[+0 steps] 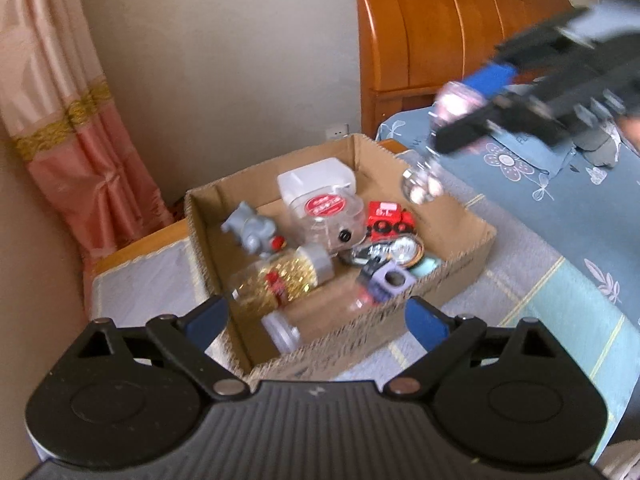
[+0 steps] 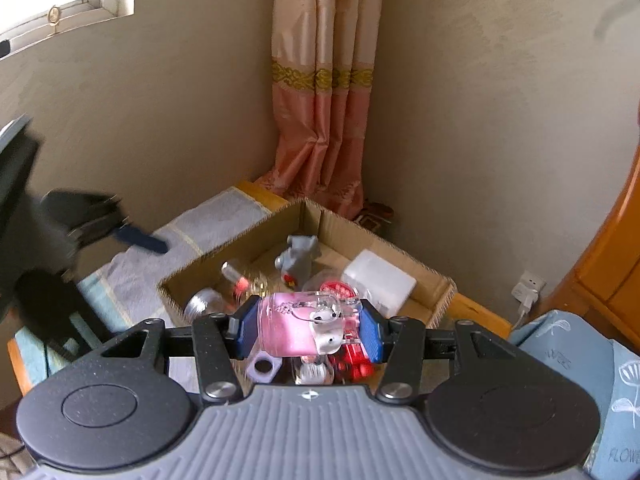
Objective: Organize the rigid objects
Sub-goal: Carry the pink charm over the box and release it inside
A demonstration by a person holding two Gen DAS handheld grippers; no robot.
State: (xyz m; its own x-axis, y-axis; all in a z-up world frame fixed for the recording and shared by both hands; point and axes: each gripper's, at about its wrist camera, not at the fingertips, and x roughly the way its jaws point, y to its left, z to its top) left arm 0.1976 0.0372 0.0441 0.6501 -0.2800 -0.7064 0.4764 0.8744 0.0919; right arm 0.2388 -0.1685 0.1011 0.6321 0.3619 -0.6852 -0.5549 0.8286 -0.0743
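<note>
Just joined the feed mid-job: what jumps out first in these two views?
The right gripper is clamped on a clear pink-tinted glass jar, held in the air above the open brown cardboard box. That box, on a pale cloth-covered table, already holds a grey toy elephant and a red toy train. The left gripper hovers open at the box's near edge.

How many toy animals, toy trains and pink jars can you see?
Toy animals: 1, the gray elephant in the cardboard box
Toy trains: 1, the red train in the box
Pink jars: 1, the pink jar held by the right gripper
Total: 3
</note>
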